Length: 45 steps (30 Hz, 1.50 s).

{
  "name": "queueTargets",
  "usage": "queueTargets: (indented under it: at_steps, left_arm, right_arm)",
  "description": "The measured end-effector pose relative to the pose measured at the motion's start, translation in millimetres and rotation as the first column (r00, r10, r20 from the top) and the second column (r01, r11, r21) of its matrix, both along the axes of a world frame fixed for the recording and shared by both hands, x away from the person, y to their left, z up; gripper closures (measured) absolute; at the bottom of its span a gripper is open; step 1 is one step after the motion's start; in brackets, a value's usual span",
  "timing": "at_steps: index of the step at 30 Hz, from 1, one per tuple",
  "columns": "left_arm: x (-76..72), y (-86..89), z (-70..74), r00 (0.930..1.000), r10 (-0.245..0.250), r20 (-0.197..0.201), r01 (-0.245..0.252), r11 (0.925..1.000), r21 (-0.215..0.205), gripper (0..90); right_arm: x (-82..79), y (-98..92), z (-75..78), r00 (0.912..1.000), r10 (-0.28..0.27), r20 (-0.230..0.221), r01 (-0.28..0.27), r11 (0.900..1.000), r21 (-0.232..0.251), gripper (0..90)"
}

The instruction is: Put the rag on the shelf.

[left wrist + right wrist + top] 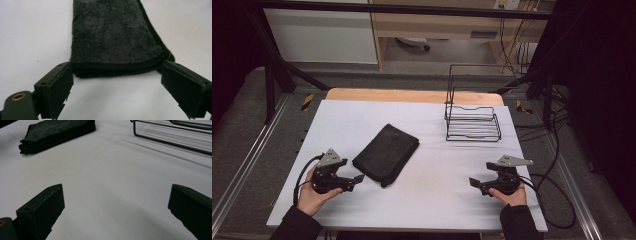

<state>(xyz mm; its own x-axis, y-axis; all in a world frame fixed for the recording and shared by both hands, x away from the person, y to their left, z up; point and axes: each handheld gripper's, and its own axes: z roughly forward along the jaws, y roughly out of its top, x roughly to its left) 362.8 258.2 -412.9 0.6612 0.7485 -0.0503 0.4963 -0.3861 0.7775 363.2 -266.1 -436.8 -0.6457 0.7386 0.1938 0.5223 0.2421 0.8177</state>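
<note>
A folded black towel (pixel 386 152) lies slantwise on the white table (pixel 422 200), left of centre. My left gripper (pixel 357 180) rests on the table just short of the towel's near end, jaws wide open. In the left gripper view the towel's hemmed edge (pixel 117 66) sits a little beyond my open left gripper (pixel 117 85), nothing between the jaws. My right gripper (pixel 473 183) stands open on the table at the right, pointing left. In the right gripper view the open right gripper (pixel 116 202) frames bare table, with the towel (pixel 57 131) far off at upper left.
A black wire rack (pixel 472 120) stands at the back right of the table; its lower rods (pixel 172 142) cross the top right of the right gripper view. Cables trail off the table's right side. A wooden edge (pixel 412 95) runs along the back.
</note>
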Motion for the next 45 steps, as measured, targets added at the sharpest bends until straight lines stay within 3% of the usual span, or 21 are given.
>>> queueTargets:
  at_steps: [5,13,22,25,29,34,37,42,45]
  left_arm:
    - [-0.1,-16.5,7.4,0.9999,-0.011,0.005,0.011,0.9998,0.016,14.5]
    - [2.6,-55.5,12.8,0.9980,-0.063,-0.004,0.063,0.9953,0.074,22.3]
    - [8.3,-87.4,-2.7,0.9923,-0.112,-0.052,0.119,0.9814,0.151,30.4]
    - [10.9,-92.5,-10.3,0.9903,-0.117,-0.074,0.128,0.9781,0.164,33.7]
    - [10.0,-97.3,-19.9,0.9873,-0.133,-0.088,0.148,0.9681,0.202,35.4]
    - [7.8,-97.8,-24.0,0.9888,-0.136,-0.061,0.147,0.9603,0.237,40.7]
    - [8.2,-96.8,-25.8,0.9893,-0.134,-0.058,0.144,0.9606,0.238,42.7]
    - [7.2,-99.1,-27.1,0.9923,-0.121,-0.027,0.124,0.9499,0.287,53.3]
    - [9.3,-99.2,-26.1,0.9931,-0.112,-0.033,0.117,0.9489,0.293,60.4]
  right_arm:
    - [0.1,0.3,0.0,1.0000,0.001,-0.003,-0.001,1.000,-0.001,1.3]
    - [0.2,0.9,-0.5,1.0000,0.001,-0.004,-0.001,1.000,-0.005,1.3]
    - [0.3,1.8,-1.1,0.9999,0.004,-0.014,-0.004,1.000,-0.010,1.4]
    - [0.2,1.8,-1.1,0.9999,0.004,-0.015,-0.004,1.000,-0.011,1.4]
    - [0.6,1.9,-1.3,0.9999,0.002,-0.016,-0.002,1.000,-0.016,1.4]
    - [0.5,2.0,-1.4,0.9999,0.000,-0.015,-0.001,1.000,-0.017,1.4]
    - [0.5,1.9,-1.4,0.9999,0.001,-0.015,-0.002,1.000,-0.019,1.4]
    - [0.7,2.3,-1.8,0.9999,0.002,-0.016,-0.002,1.000,-0.020,1.4]
    - [1.0,2.6,-2.1,0.9998,0.003,-0.019,-0.003,1.000,-0.020,1.4]
